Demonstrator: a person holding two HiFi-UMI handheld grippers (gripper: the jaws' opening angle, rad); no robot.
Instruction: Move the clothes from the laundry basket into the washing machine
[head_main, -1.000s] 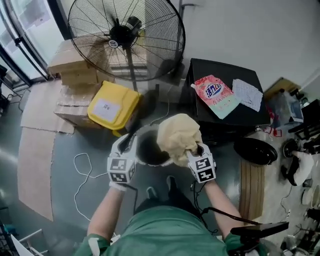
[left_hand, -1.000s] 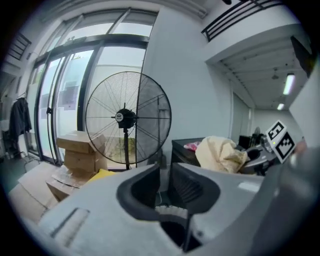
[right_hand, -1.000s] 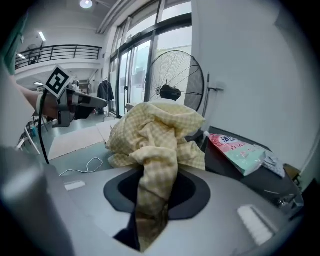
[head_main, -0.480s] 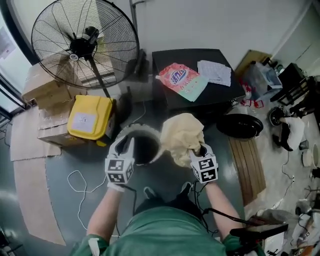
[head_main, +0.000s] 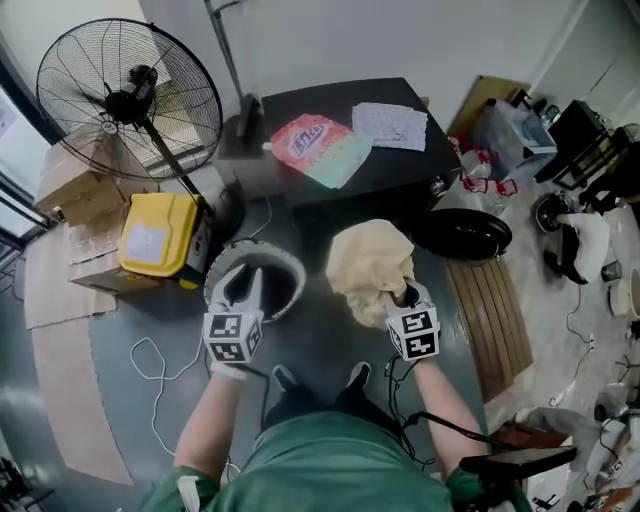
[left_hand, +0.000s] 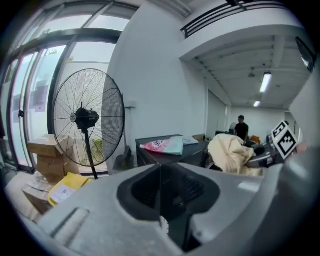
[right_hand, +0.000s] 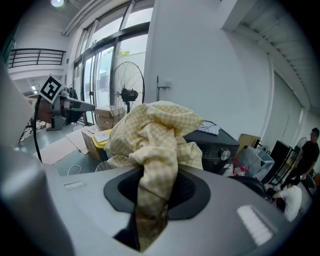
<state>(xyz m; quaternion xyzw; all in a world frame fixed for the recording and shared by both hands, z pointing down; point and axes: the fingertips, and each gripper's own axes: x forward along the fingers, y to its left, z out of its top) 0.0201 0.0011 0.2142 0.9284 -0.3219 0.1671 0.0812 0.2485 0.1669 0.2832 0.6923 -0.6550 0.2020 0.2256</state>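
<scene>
Clutter rings the floor where I stand. Largest is the pedestal fan (head_main: 128, 100) at far left. Next is the black washing machine (head_main: 400, 165) far ahead of me. A detergent pouch (head_main: 315, 148) and a printed sheet (head_main: 392, 125) lie on its flat top, in the way of it. Cardboard boxes (head_main: 75, 185) sit at left by the fan's foot, with a yellow box (head_main: 160, 235) just right of them. A round black tub (head_main: 462, 233) and a slatted wooden board (head_main: 492, 320) lie to the right.

The white laundry basket (head_main: 296, 280) sits near me on the floor, under my left tongs (head_main: 243, 282), which are closed together with nothing in them. My right tongs (head_main: 404, 297) are clamped on the yellow checked cloth (head_main: 368, 265). It bunches up above them, right of the basket and on the near side of the machine.

A second ago the cloth hung against the basket's right rim and the machine lay off to the right. Now the cloth is clear of the basket, the machine is straight ahead, and the fan is farther left.

Count: one fan, one machine, one basket, one cloth, one pouch, one sheet, two tongs.
</scene>
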